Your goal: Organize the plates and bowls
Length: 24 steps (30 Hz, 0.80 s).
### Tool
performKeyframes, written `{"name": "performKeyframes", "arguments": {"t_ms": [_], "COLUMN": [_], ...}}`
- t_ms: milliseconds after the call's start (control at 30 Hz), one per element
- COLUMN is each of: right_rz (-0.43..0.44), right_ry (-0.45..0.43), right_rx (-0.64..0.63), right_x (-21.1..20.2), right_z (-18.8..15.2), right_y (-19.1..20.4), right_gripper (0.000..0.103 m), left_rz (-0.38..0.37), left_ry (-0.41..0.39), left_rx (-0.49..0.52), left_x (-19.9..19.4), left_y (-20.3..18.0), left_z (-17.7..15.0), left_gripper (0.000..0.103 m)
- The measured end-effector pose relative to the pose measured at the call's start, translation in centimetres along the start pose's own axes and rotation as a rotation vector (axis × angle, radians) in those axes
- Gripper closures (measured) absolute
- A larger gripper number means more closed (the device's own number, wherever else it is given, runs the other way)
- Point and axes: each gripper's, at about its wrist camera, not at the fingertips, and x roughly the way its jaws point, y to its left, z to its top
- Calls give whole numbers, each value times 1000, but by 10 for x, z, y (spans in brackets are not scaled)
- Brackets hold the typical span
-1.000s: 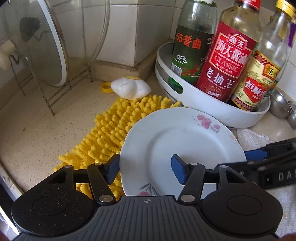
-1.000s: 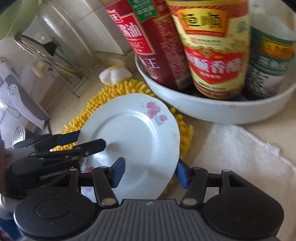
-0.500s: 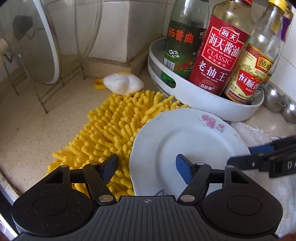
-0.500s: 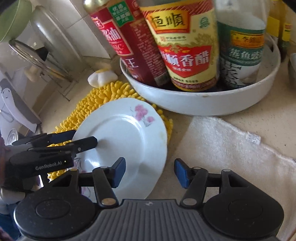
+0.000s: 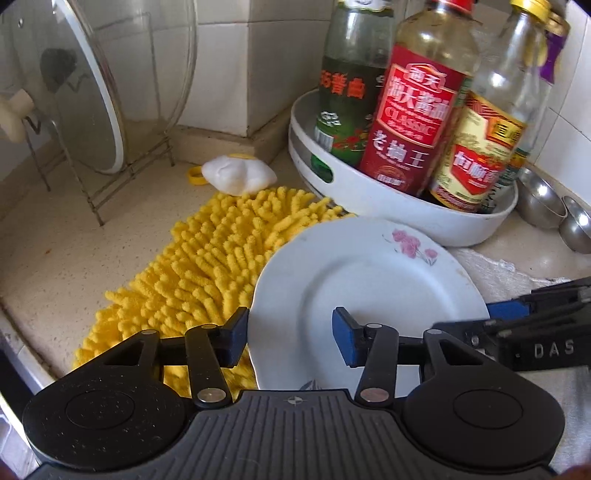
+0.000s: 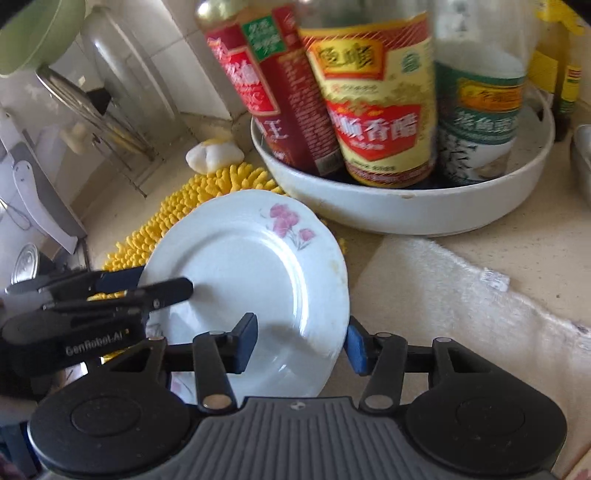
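Straddling opposite rims of the floral plate (image 5: 364,291), both grippers were spread wide, nothing yet clasped. The left gripper (image 5: 290,338) and right gripper (image 6: 301,341) were seemingly positioned so it could be lifted level off the yellow chenille mat (image 5: 207,258).

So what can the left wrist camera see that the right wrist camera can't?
Only the left wrist view shows the steel bowls at the far right and the green-labelled bottle. Only the right wrist view shows the pale green bowl in the top left corner and much of the white towel. Both show the flowered plate between each gripper's open fingers, the yellow mat and the white tray of bottles.
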Motion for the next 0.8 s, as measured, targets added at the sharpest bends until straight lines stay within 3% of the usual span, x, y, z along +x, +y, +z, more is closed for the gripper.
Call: {"name": "performKeyframes", "arguments": {"t_ms": [267,800], "right_rz": [6,-44], "right_ry": [-22,-84], "right_rx": [52,131], "right_x": [-20,-58], "right_z": [-15,-29], "right_y": [-15,-42], "right_gripper": [46,46], "left_rz": [6,-59], "left_ry": [-5,-20], "left_rx": [26,107], "left_x": [-12,-17], "left_y": [-25,-67], "left_z": [-2,0], "left_gripper": [45,44]}}
